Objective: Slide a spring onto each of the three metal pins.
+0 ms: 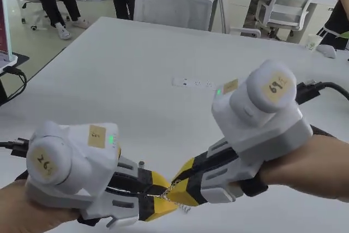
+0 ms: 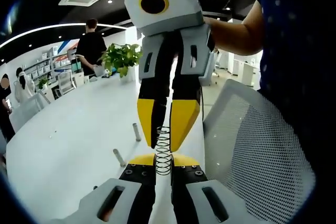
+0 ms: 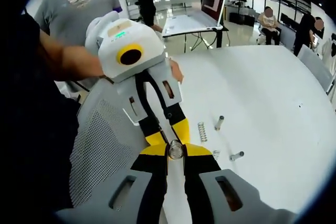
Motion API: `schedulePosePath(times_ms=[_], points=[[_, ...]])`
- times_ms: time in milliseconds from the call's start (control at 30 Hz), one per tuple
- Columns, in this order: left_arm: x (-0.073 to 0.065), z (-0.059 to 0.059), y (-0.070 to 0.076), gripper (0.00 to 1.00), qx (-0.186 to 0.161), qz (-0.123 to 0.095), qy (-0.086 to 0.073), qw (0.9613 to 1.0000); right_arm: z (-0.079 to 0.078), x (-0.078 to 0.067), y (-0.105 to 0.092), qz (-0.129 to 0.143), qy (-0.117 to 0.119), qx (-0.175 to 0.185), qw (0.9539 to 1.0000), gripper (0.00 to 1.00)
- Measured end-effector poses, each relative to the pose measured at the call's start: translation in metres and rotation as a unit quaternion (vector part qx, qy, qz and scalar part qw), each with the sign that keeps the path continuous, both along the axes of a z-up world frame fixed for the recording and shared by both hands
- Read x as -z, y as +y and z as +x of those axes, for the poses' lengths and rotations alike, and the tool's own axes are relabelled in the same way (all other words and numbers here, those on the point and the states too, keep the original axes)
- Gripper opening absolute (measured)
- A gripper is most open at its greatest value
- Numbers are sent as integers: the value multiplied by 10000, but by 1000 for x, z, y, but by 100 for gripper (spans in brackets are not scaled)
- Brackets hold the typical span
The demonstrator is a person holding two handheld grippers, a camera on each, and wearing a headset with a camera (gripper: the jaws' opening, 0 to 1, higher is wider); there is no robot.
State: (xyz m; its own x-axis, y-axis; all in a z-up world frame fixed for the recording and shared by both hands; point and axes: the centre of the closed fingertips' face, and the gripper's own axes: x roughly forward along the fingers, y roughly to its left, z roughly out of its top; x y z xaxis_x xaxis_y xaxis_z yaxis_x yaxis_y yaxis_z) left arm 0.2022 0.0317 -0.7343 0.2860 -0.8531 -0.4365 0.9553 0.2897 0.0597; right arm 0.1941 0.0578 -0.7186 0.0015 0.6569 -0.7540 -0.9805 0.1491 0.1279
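— What is met first, nearest the lens?
— Jaws of the left gripper (image 2: 164,167), drawn in and clamped on the near end of a spring (image 2: 164,149). The spring is held by the edge of the white surface (image 2: 63,171).

— And the far end of that held spring?
— It is clamped by the yellow-tipped jaws of the right gripper (image 2: 169,129), brought in from the opposite side. The two grippers are set tip to tip, and the spring is stretched across the small gap between them.

— What is found just past the held spring?
— In the right gripper view, a second spring (image 3: 201,131) is seen lying loose on the surface, touched by nothing. Just beyond it an upright pin (image 3: 219,123) is stood. A lying pin (image 3: 236,156) is laid on its side, off to the right of the held spring.

— And farther off?
— A mesh chair back (image 2: 252,145) is placed beside the held spring, off the surface's edge. Well beyond the held spring, a potted plant (image 2: 122,59) is set at the far end of the surface.
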Motion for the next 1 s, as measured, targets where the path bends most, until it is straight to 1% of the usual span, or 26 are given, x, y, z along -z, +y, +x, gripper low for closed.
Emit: schedulePosePath(times_ms=[67,167,300,333,367,400,433,467,533,600,633,700,733,833,933,967,1000], points=[[-1,0,-1,2,14,-35,9,10000,-1,2,-1,-86,-36,-68,9999,9],[-1,-1,-2,2,46,30,-10,10000,-2,4,-1,-182,-4,-138,9997,9],[1,-2,-2,2,67,45,-17,10000,-3,5,-2,-285,18,-215,9994,8],[2,-3,-2,2,75,24,-50,10000,-2,6,-2,-335,25,-219,9992,8],[2,-3,-3,3,81,-17,-48,10000,-3,6,-2,-359,34,-224,9991,8],[2,-3,-3,3,68,-88,23,9999,-3,6,-2,-397,54,-238,9989,8],[2,-2,-2,3,26,-125,10,9999,-2,6,-2,-418,10,-253,9988,8],[2,0,-2,3,-6,-211,-20,9998,-1,6,-2,-434,-20,-260,9987,8],[3,1,0,4,-87,-315,112,9994,-1,6,-1,-451,-33,-271,9986,8],[5,2,2,6,-131,-263,64,9995,-1,4,0,-439,-10,-271,9987,8],[6,2,2,10,-150,-255,87,9995,-1,4,1,-432,-3,-270,9987,8],[9,1,3,12,-157,-263,175,9994,0,4,2,-439,-30,-273,9987,8],[10,1,4,13,-165,-266,175,9994,0,4,2,-445,-33,-269,9986,8],[15,4,10,19,-301,-306,268,9987,3,4,0,-467,-75,-242,9986,8],[19,4,17,21,-400,-321,305,9982,4,4,-4,-485,-73,-199,9986,8],[22,4,20,22,-451,-309,343,9979,6,4,-5,-496,-96,-167,9986,8],[23,4,22,25,-483,-292,348,9978,7,4,-6,-506,-102,-156,9985,8]])
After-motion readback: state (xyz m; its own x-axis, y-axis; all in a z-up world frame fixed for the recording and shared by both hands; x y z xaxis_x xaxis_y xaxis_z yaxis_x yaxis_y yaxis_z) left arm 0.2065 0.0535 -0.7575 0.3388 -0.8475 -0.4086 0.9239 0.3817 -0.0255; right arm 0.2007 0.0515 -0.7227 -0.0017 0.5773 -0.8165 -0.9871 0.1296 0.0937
